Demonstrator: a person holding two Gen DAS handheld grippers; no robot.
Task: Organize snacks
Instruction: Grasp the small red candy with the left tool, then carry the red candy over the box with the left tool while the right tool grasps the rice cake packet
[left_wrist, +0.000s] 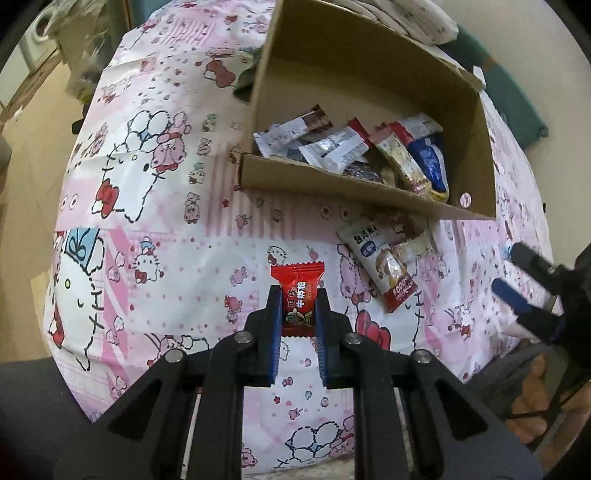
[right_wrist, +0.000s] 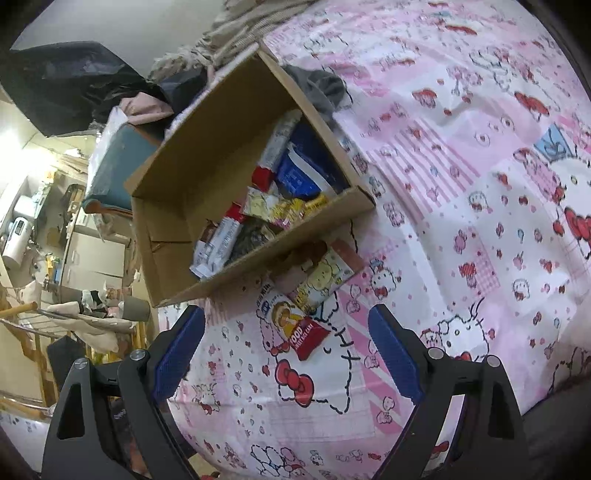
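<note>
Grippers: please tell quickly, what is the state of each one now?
Left gripper: closed on the small red wrapped candy.
Right gripper: open, holding nothing, above the pink cartoon-print cloth.

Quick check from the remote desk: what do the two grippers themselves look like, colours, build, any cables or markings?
Both match: the left gripper and right gripper have matte black angular linkage arms with triangular cut-outs and round silver pivot bolts. Their fingers carry ribbed blue pads on the inner faces. No logos or labels show. Thin dark cords seem to trail near the right gripper's handle.
</note>
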